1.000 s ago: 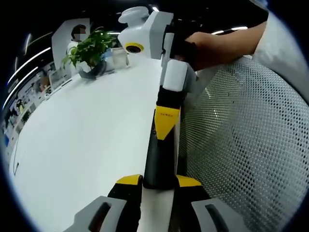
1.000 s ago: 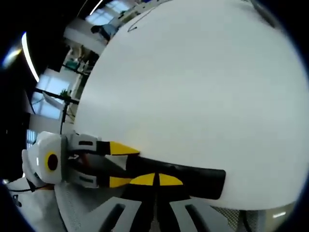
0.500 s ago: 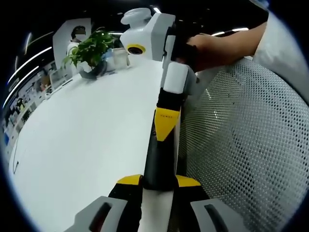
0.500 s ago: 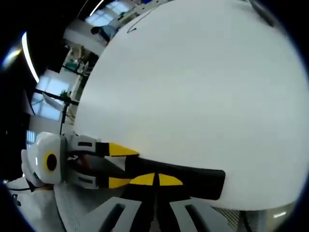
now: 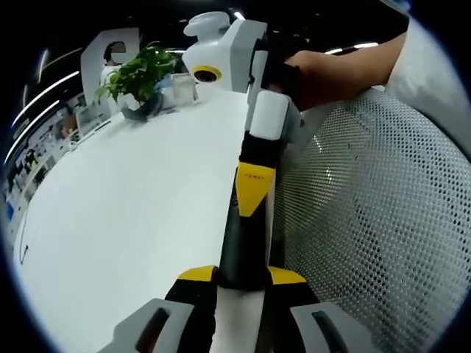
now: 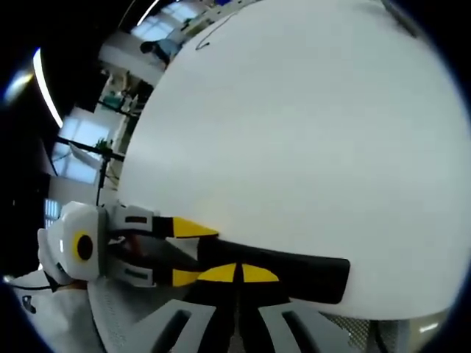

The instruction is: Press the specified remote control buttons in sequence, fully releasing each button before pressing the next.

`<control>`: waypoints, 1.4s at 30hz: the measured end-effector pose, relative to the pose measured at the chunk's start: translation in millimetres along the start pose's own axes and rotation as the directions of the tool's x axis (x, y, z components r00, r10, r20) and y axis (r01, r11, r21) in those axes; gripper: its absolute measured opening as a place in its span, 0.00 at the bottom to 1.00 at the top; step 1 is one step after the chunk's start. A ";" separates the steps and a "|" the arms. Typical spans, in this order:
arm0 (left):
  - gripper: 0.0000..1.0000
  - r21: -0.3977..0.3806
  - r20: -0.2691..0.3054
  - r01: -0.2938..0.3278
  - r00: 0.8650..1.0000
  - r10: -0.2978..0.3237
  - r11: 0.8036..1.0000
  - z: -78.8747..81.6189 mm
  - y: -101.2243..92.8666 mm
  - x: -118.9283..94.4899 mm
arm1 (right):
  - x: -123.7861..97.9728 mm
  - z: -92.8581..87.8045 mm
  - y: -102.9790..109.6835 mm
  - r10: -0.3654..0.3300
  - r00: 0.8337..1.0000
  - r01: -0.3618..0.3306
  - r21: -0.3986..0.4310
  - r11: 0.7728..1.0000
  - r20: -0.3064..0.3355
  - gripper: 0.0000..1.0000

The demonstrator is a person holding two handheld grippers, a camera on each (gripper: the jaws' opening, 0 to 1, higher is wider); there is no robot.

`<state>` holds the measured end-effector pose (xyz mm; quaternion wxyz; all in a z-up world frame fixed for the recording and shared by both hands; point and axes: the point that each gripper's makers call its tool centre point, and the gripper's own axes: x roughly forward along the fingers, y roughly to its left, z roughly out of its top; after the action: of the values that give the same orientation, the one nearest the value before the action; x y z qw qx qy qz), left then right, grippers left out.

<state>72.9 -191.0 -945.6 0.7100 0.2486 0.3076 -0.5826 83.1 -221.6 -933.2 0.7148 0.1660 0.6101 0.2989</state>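
In your left gripper view, your left claw (image 5: pixel 241 276) rises from 6 o'clock with its two yellow tips set narrow on either side of the near end of the black remote (image 5: pixel 240 246), clamping it between them. The remote runs away from the claw toward 12 o'clock, along the edge of the white desk (image 5: pixel 125 206). Your right claw (image 5: pixel 252 193) comes down from 12 o'clock, with your hand (image 5: pixel 324 70) on its grip at about 1 o'clock. Its jaws are pressed together into one yellow point, which lies on the upper face of the remote; whether it is pushing a button you cannot tell from here. A white mesh chair back (image 5: pixel 368 220) covers the side from 2 to 5 o'clock, and a potted green plant (image 5: pixel 140 73) stands far off on the desk at about 11 o'clock. In your right gripper view, your right claw (image 6: pixel 237 273) sits at 6 o'clock with both yellow tips meeting, nothing held between them, and resting on the remote (image 6: pixel 302 268), which stretches across the view from about 8 toward 4 o'clock. Your left claw (image 6: pixel 193 254) enters from 8 o'clock, its yellow tips above and below the remote's end, gripping it. The bare desk (image 6: pixel 294 132) spreads from the centre up to 12 o'clock, with room lights and windows at 10 o'clock.
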 end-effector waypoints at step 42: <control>0.24 -0.021 0.008 -0.016 1.000 0.017 1.000 3.0 0.1 3.0 | 7.3 0.9 1.6 -0.033 0.999 0.035 -0.114 0.993 0.020 0.00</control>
<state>73.9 -195.2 -945.7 0.7186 0.2414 0.3088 -0.5745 84.2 -215.7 -937.8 0.7336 0.1172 0.5881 0.3197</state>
